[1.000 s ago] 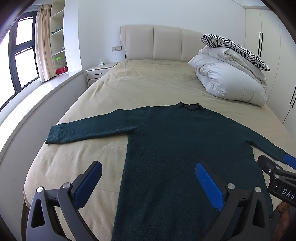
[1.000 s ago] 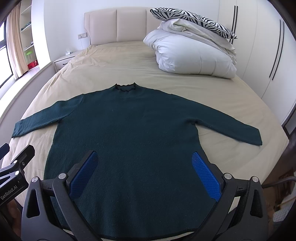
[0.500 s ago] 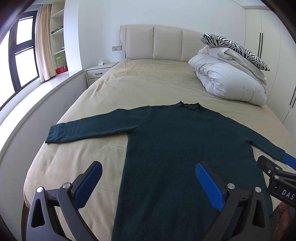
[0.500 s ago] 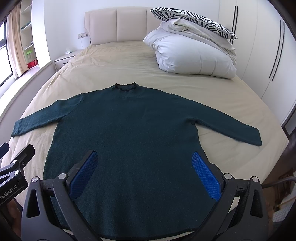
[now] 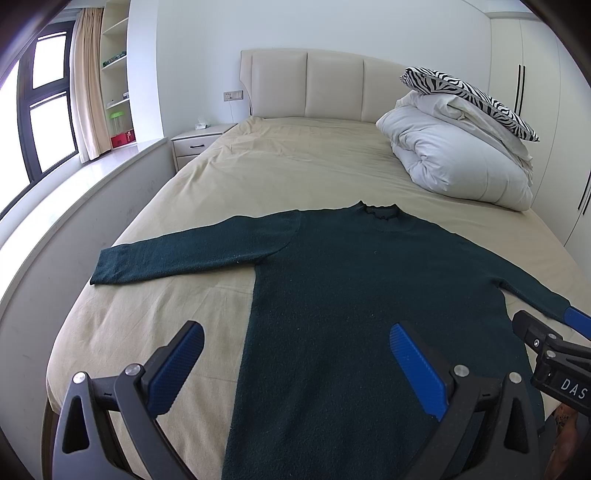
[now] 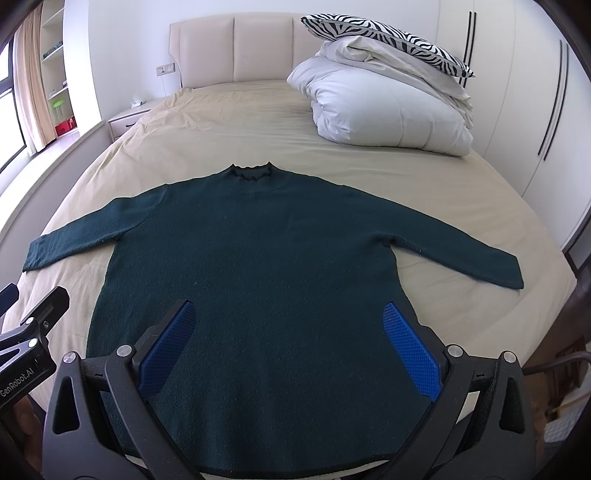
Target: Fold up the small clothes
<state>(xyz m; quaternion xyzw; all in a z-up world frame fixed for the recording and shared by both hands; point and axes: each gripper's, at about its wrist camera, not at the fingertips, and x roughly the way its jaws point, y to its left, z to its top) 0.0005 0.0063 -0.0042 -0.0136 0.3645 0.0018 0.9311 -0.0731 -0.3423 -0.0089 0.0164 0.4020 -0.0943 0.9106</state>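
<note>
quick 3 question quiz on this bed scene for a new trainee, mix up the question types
1. True or false: the dark green sweater lies spread flat on the bed with both sleeves stretched out to the sides.
2. Multiple choice: the zebra-print pillow rests on A) the nightstand B) the folded white duvet C) the sweater.
3. Fill in: the left gripper and right gripper are both ____, holding nothing.

Key: 1 true; 2 B; 3 open
</note>
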